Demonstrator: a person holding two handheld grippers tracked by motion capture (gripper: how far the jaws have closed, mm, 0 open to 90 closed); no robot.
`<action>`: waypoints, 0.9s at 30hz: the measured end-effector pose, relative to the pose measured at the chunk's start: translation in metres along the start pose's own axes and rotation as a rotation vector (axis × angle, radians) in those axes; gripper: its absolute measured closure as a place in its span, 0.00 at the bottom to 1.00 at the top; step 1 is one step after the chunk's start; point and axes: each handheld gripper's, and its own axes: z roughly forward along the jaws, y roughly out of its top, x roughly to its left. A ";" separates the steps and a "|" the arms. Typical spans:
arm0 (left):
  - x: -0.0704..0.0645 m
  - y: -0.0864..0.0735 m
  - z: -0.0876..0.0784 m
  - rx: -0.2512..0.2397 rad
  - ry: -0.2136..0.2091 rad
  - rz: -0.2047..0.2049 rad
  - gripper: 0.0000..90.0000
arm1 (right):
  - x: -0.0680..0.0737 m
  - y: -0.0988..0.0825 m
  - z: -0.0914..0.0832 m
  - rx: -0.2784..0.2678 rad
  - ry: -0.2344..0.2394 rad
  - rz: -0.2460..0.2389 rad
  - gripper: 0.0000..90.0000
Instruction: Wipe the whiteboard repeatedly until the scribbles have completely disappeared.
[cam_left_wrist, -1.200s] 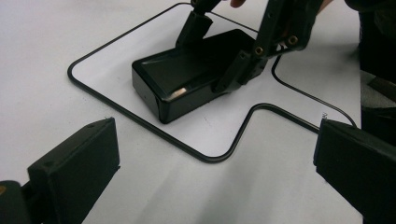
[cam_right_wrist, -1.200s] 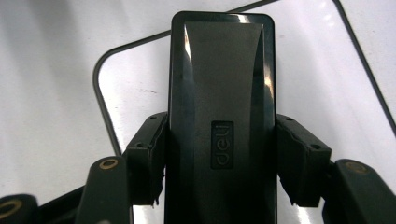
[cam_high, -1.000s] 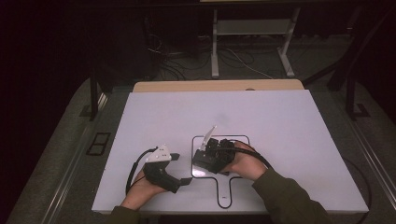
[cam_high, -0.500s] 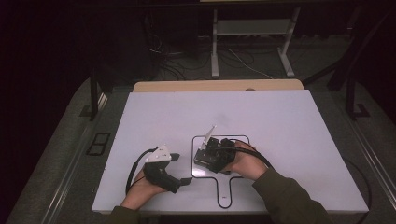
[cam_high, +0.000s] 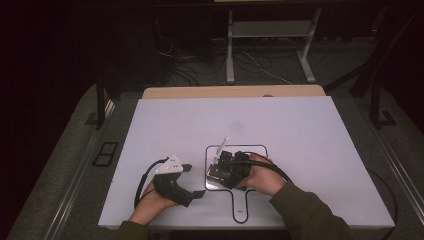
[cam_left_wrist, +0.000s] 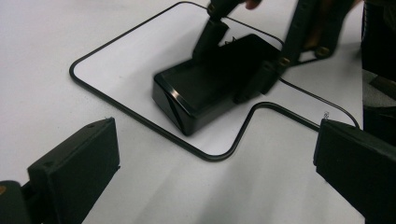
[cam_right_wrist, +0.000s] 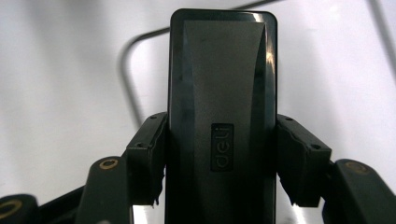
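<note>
Forearms enter from the near edge of the white counter (cam_high: 310, 130), each hand carrying one tool. The left tool (cam_high: 192, 181) lies low over the counter at the near left, with its grey three-cornered plate on top and its cable looping back toward the sleeve. In the left gripper view its two black jaws stand wide apart with bare counter between them; nothing is held.

Just to the right, the right tool (cam_high: 220, 169) is clamped on a black box (cam_right_wrist: 223, 116). In the right gripper view both pads (cam_right_wrist: 149, 154) press against the long sides of the box near its nearer end, and the box runs straight away from the camera. The top face is glossy and carries a small label reading "deli".

The black box (cam_left_wrist: 210, 88) rests on the counter inside a black outline (cam_left_wrist: 121, 105) drawn on the surface, a rounded rectangle with a narrow stem that runs toward the near edge. In the high view the box (cam_high: 214, 172) sits in the left part of that outline (cam_high: 260, 148).

Beyond the counter's far edge a tan board (cam_high: 235, 92) projects, and past it a metal stand (cam_high: 270, 50) and loose cables (cam_high: 185, 75) lie on the dark floor.
</note>
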 end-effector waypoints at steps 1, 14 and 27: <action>0.000 0.000 0.000 0.001 0.000 -0.001 0.00 | -0.003 0.000 0.000 -0.001 -0.009 0.017 0.43; 0.000 0.000 0.001 0.004 0.000 0.003 0.00 | -0.004 0.001 0.001 -0.022 0.032 0.010 0.43; 0.000 0.000 0.000 -0.001 0.000 -0.005 0.00 | -0.034 -0.013 -0.001 -0.019 -0.022 0.112 0.43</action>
